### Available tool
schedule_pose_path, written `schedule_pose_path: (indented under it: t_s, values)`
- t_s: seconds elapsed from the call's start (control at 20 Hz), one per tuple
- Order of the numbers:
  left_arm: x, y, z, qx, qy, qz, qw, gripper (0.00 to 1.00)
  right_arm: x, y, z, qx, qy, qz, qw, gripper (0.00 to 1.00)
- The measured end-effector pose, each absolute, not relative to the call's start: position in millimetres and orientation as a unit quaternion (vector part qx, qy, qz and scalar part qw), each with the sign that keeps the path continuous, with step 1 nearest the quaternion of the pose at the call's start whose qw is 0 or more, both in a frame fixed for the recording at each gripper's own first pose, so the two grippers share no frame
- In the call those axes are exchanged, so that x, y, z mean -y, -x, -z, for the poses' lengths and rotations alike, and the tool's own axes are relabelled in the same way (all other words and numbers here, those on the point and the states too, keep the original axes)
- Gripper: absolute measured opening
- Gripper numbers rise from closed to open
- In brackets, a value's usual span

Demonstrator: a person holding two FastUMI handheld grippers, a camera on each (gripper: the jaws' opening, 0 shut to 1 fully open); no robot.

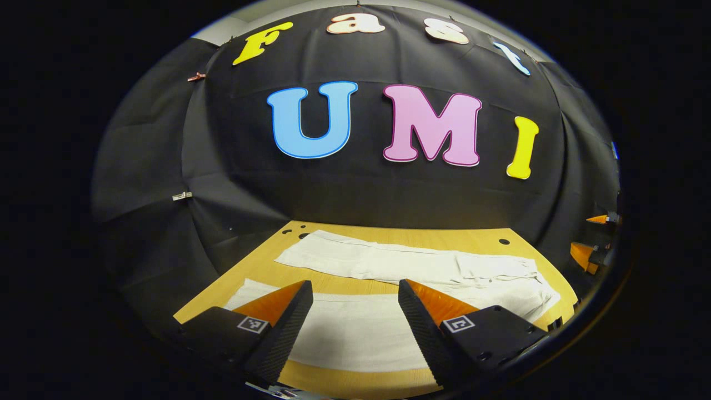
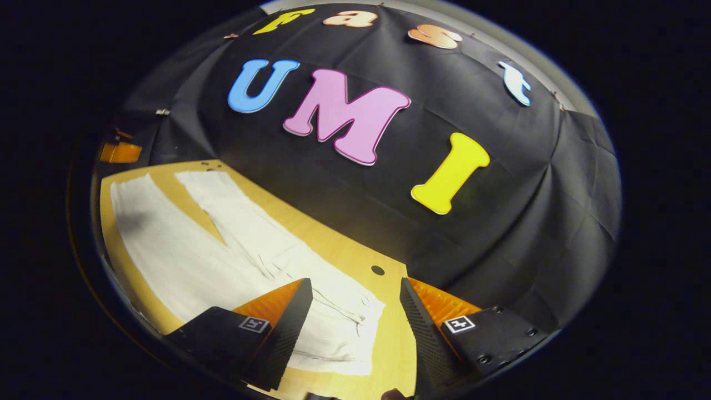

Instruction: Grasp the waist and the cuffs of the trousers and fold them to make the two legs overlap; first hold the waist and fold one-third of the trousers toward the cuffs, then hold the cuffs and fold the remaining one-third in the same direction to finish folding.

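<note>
White trousers [image 1: 389, 266] lie flat on the wooden table [image 1: 311, 233], legs spread apart in a V. In the left gripper view the near leg passes under my left gripper [image 1: 355, 311], which hangs open above it, and the waist lies at the right. In the right gripper view the trousers [image 2: 183, 250] run from the cuffs at the far left to the waist [image 2: 344, 333] near the bottom. My right gripper [image 2: 355, 311] is open above the waist end, with nothing between its fingers. The right gripper [image 1: 591, 239] also shows at the right edge of the left gripper view.
The table [image 2: 344, 250] has small round holes near its far edge [image 2: 377, 270]. Black cloth walls close in behind and beside it. The left gripper [image 2: 119, 150] shows at the far left of the right gripper view.
</note>
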State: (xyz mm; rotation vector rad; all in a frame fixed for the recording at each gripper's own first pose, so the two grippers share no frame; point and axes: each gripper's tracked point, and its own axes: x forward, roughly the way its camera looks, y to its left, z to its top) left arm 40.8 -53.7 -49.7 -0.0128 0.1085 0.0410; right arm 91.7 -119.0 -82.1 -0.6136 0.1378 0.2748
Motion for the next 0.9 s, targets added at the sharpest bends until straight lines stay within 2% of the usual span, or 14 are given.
schedule_pose_path:
  t_s: [0.4,0.9]
  values:
    - [55,-39,80,-0.093,0.005,-0.047,0.995,0.98,177,-83,192,-0.175,0.469,-0.241,0.831,0.98]
    - [45,-44,105,-0.139,0.02,-0.076,0.987,0.98,253,-95,282,-0.255,0.586,-0.288,0.713,0.98]
